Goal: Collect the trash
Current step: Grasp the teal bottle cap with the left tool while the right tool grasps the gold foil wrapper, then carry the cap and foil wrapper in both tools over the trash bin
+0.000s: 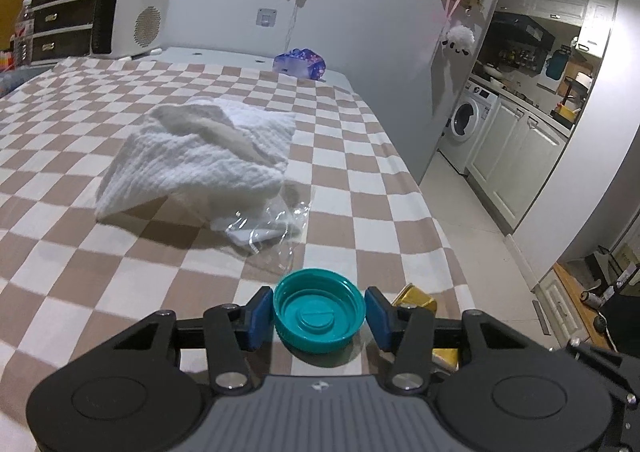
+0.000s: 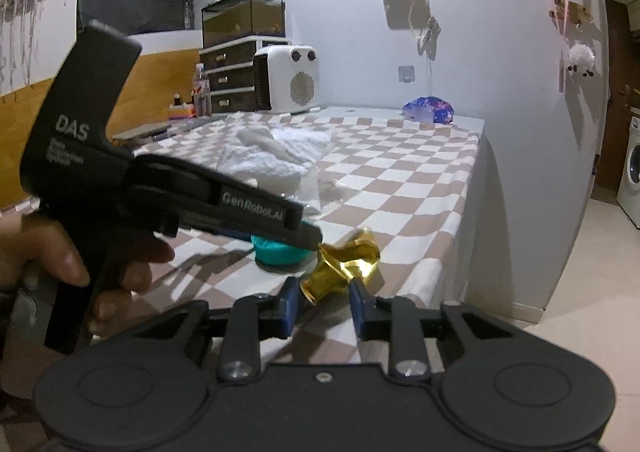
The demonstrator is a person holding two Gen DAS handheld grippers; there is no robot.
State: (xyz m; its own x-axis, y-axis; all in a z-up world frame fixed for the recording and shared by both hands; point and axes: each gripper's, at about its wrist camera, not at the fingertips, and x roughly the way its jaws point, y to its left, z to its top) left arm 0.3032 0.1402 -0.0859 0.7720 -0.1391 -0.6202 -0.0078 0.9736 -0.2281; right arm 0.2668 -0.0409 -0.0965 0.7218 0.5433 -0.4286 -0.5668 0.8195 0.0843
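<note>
My left gripper [image 1: 319, 314]: jaws pinching the teal cap [image 1: 319, 311], open side up, at the near edge of the checked bench [image 1: 80, 260]. My right gripper [image 2: 324, 308]: jaws closed on the crumpled gold wrapper [image 2: 340, 266], just beside the cap. Further back: clear plastic wrapping [image 1: 276, 230], partly under a white towel [image 1: 200, 156]. Far edge: blue packet [image 1: 300, 63].

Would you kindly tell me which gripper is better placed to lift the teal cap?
Left. The teal cap sits between the jaws of the left gripper, touching both pads, while the right gripper is closed on the gold wrapper.
</note>
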